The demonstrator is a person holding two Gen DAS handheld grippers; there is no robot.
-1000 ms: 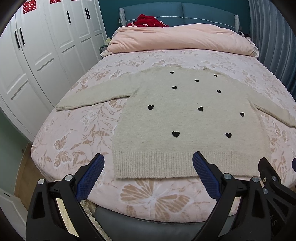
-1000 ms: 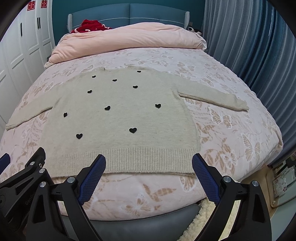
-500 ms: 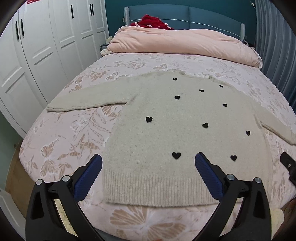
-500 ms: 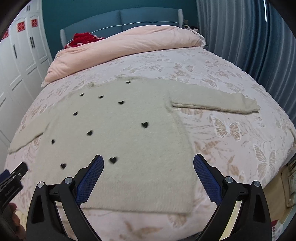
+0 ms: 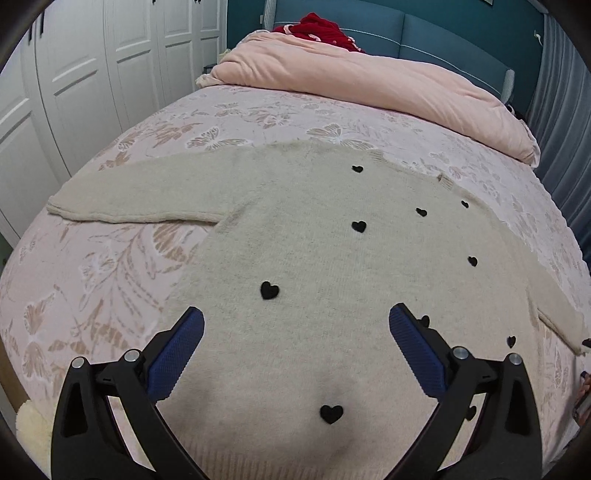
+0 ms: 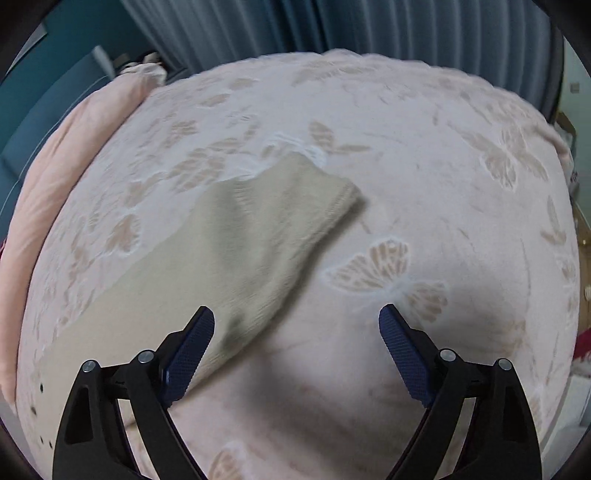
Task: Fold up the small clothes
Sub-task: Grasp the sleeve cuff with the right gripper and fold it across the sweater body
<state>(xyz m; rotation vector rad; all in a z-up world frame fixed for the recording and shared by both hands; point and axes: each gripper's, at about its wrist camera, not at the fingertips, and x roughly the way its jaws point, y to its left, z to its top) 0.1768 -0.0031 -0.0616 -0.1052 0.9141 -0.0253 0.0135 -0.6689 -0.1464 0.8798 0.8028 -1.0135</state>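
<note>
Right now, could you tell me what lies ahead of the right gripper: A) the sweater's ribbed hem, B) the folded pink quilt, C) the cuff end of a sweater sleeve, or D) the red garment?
C: in the right wrist view the sleeve ends in its cuff on the bedspread, ahead of the right gripper, whose jaws are closing with nothing pinched.

Sweater (image 5: 314, 266) flat on bed (image 5: 92, 295); duvet (image 5: 369, 81) behind it.

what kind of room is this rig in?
A bedroom, almost certainly. A bed with a butterfly-print cover fills the view, with a pink duvet piled against a teal padded headboard. White wardrobe doors line one side, blue curtains the other.
</note>
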